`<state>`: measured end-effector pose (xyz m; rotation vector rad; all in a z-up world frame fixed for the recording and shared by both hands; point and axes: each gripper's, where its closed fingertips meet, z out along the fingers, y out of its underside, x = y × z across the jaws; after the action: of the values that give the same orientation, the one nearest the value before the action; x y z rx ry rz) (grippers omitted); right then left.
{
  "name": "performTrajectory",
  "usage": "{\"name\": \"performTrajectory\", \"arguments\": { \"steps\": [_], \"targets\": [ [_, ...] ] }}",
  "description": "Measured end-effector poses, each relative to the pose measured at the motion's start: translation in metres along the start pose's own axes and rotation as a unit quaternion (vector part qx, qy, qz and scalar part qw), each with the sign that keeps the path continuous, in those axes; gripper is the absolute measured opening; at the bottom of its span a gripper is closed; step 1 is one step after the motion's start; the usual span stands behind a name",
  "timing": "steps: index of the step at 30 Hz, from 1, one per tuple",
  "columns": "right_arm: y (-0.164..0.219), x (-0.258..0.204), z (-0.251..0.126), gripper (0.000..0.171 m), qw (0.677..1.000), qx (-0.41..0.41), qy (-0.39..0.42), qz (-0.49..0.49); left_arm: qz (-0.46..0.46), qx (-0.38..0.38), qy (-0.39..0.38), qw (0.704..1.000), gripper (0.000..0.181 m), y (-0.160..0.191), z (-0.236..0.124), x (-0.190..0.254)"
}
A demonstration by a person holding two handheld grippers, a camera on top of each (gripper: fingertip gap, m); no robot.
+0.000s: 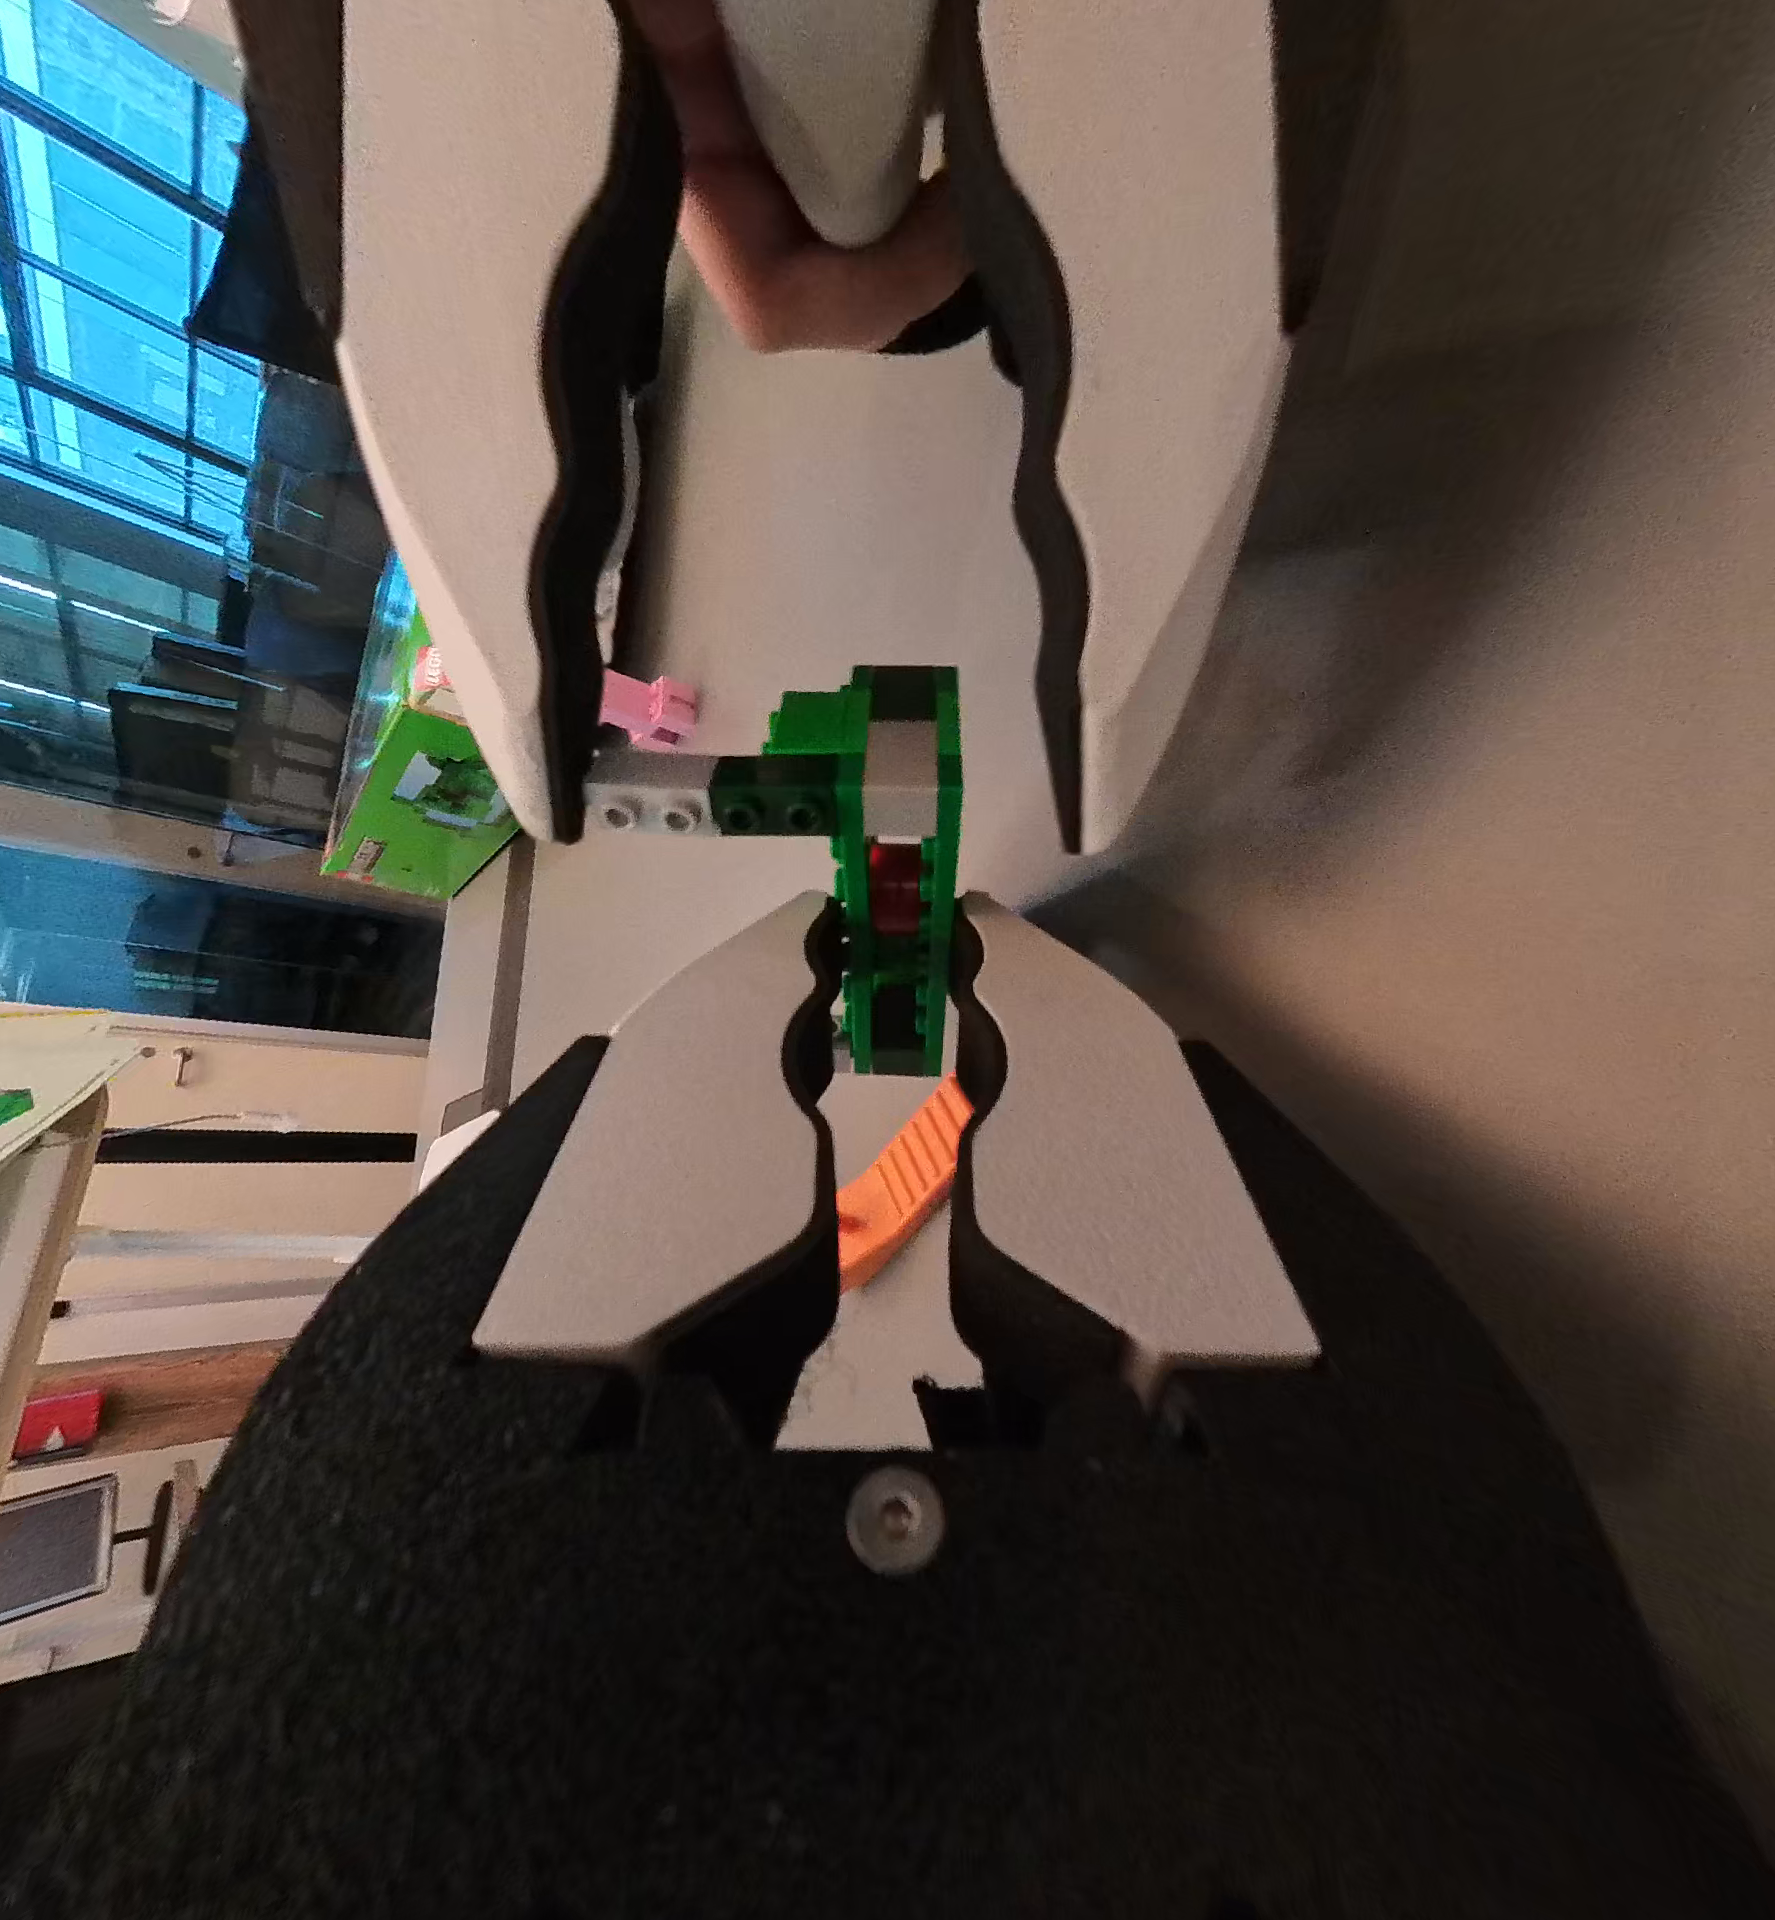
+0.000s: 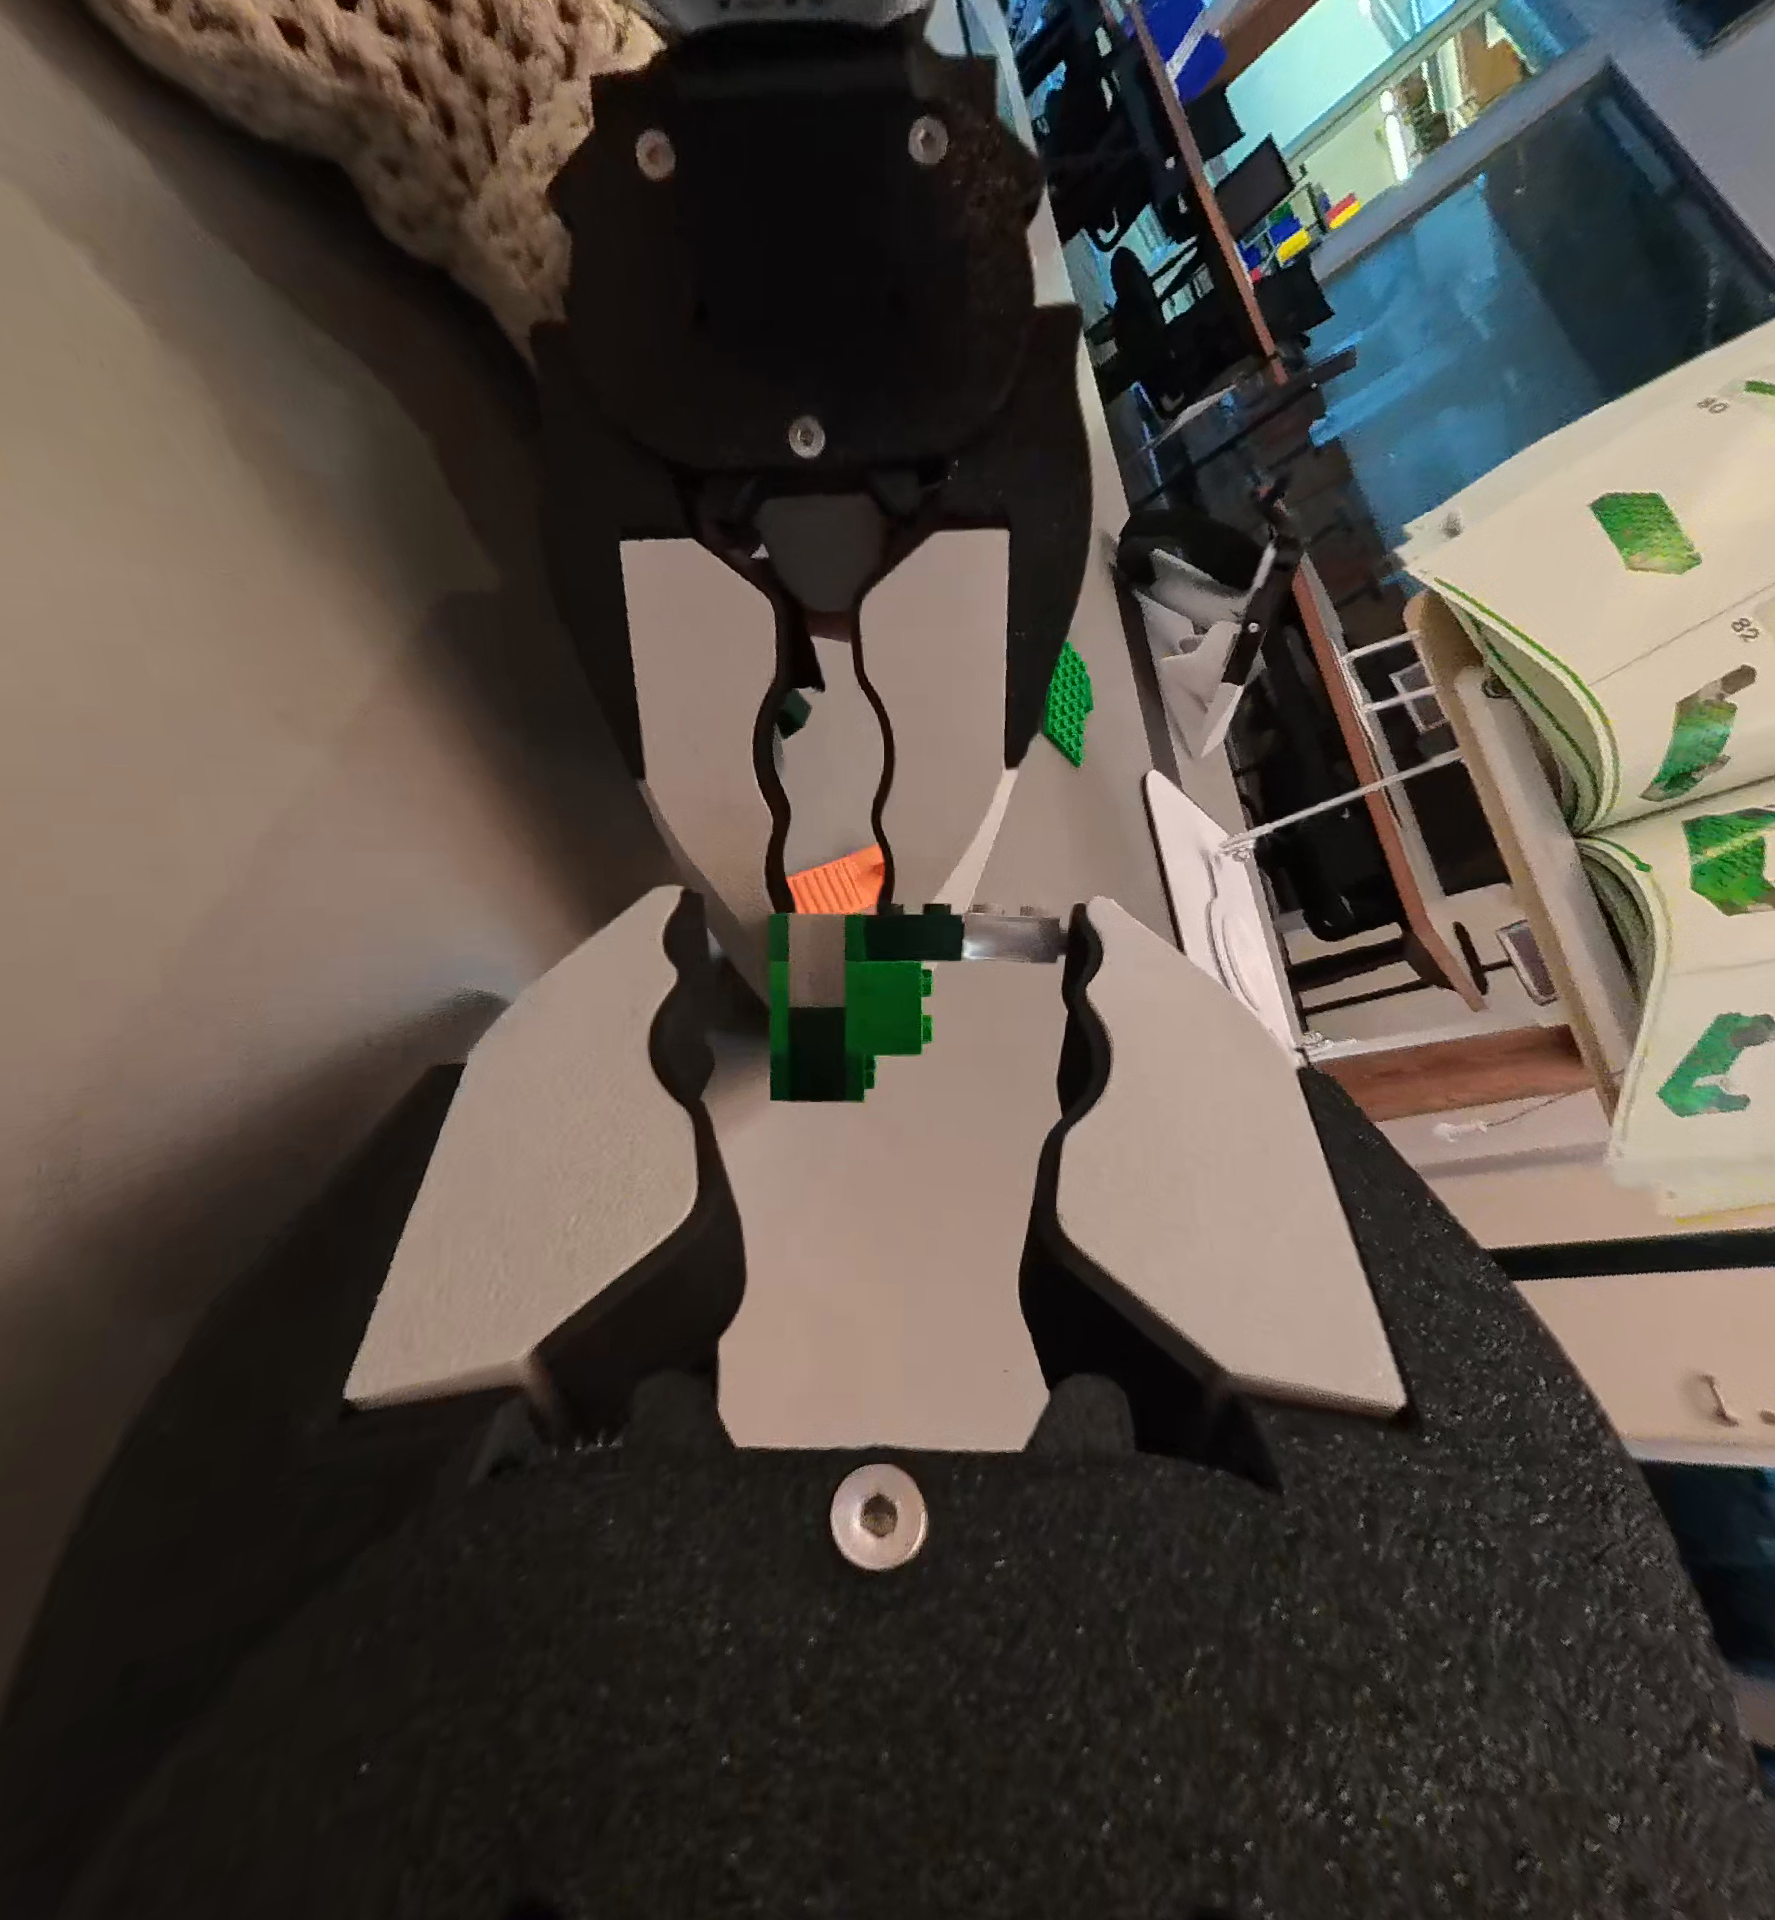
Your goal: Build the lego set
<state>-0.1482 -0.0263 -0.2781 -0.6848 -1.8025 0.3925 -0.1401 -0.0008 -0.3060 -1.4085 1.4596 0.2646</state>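
With my left gripper [image 1: 893, 940] pinching the green brick assembly [image 1: 898, 862] and my right gripper [image 2: 878, 940] spread wide, I'd press the grey studded brick [image 1: 649, 800] squarely.

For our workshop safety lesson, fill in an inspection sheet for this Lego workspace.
Surface: pale table.
Job's things: green build; grey bar projecting from it; open instruction booklet; green plate.
Clutter: orange separator, pink piece, green box.
Grippers: left tongs shut on the build; right tongs open, one finger touching the bar.
Cables: nothing seen.
Surroundings: windows.
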Motion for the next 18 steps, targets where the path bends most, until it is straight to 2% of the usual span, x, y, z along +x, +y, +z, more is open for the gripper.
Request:
{"name": "performTrajectory", "arguments": {
  "steps": [1,3,11,18],
  "targets": [
    [0.0003,0.0009,-0.0003,0.062,1.0,0.0,0.003,-0.002,0.005,-0.001,0.0,1.0,0.019,-0.0001,0.0001,0.0005],
    [-0.0002,0.003,-0.0026,0.054,1.0,0.003,0.002,-0.002,0.017,-0.003,0.0,1.0,0.019,-0.0007,0.0003,0.001],
    [0.0014,0.0007,-0.0044,0.053,1.0,0.0,-0.023,0.004,0.036,-0.005,-0.002,0.999,0.019,-0.0026,0.0017,0.0021],
    [0.0003,0.0003,-0.0053,0.053,1.0,0.004,-0.011,-0.012,0.035,-0.004,-0.003,0.999,0.019,-0.0025,0.0016,0.0026]
  ]
}}
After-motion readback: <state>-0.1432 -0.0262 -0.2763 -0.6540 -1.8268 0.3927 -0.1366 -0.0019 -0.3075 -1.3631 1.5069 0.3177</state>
